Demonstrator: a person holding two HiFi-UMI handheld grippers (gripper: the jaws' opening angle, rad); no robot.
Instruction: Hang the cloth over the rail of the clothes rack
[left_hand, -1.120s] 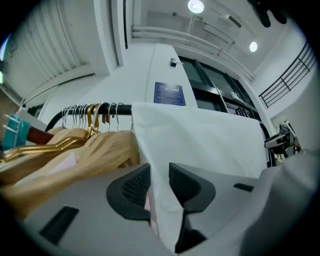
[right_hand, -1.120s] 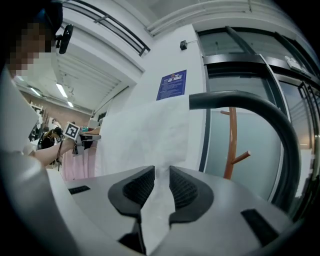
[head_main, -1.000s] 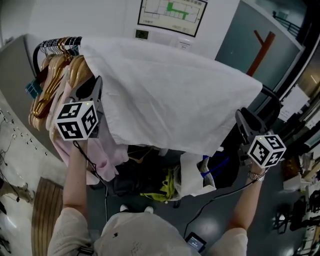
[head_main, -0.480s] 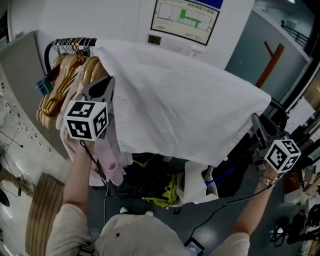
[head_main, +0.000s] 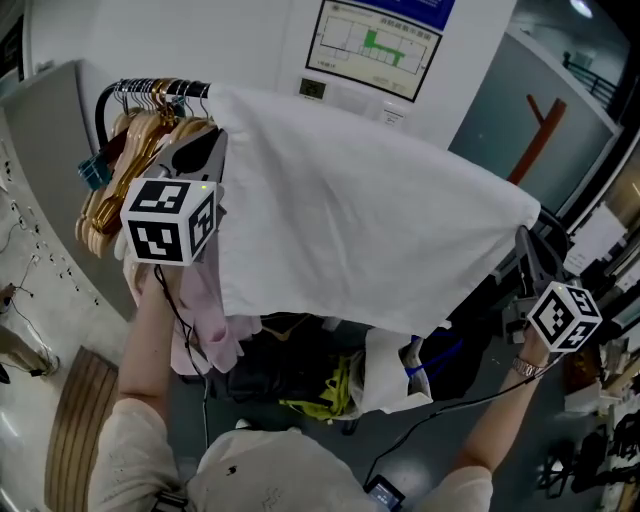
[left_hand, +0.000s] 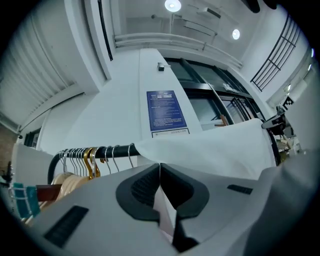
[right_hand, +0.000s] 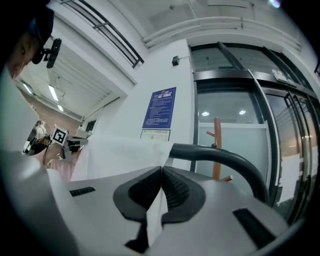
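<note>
Head view: thin white fabric cloth (head_main: 360, 220) is draping over the black metal rail (head_main: 150, 87).
Left gripper (left_hand: 160, 170) and right gripper (right_hand: 161, 172), its jaws just closed, are clamping the near edge; limp and light, it is likely handling best by corners.

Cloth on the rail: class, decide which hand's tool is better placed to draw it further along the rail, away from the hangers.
Right, probably. The right tool, jaws just closed, pinches the cloth at the clear bend of the rail; the left tool grips beside the hangers.
</note>
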